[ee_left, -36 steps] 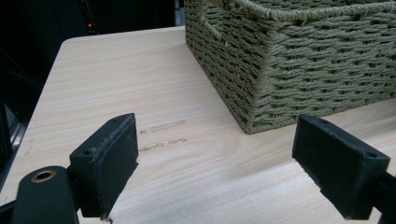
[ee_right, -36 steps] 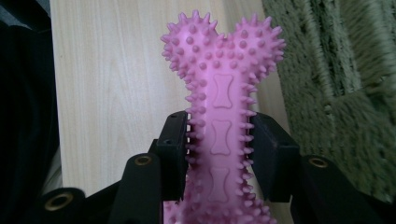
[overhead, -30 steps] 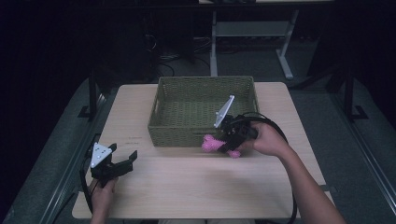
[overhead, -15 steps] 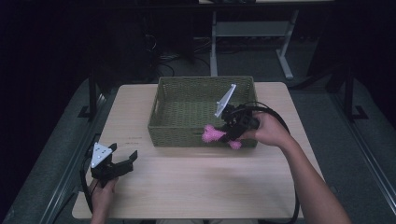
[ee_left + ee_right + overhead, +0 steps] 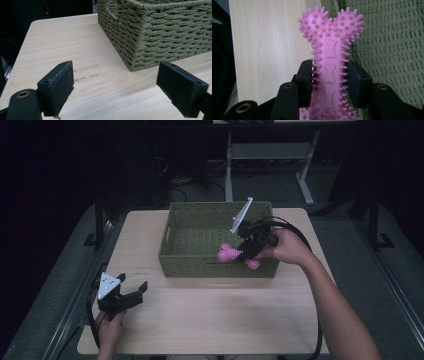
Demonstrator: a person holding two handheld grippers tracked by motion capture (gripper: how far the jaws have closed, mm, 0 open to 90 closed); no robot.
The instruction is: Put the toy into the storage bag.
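Note:
A pink spiky bone-shaped toy (image 5: pixel 229 253) (image 5: pixel 331 50) is clamped by its shaft in my right gripper (image 5: pixel 246 252) (image 5: pixel 329 80), which is shut on it. The toy hangs over the front right part of a green woven basket (image 5: pixel 200 265), one end over the inside and the other (image 5: pixel 252 264) past the front rim. My left gripper (image 5: pixel 131 296) (image 5: pixel 116 86) rests low over the table's front left corner, jaws wide open with nothing between them. The basket's corner (image 5: pixel 140 50) lies ahead of it to the right.
The light wooden table (image 5: pixel 215 315) has bare surface in front of the basket and to its left. Dark floor, a metal table frame (image 5: pixel 265 155) and cables lie beyond the far edge. The right gripper's cable (image 5: pixel 315 285) loops along the person's forearm.
My right gripper has carried the pink toy up from in front of the basket and back over its front rim. The left gripper has stayed still.

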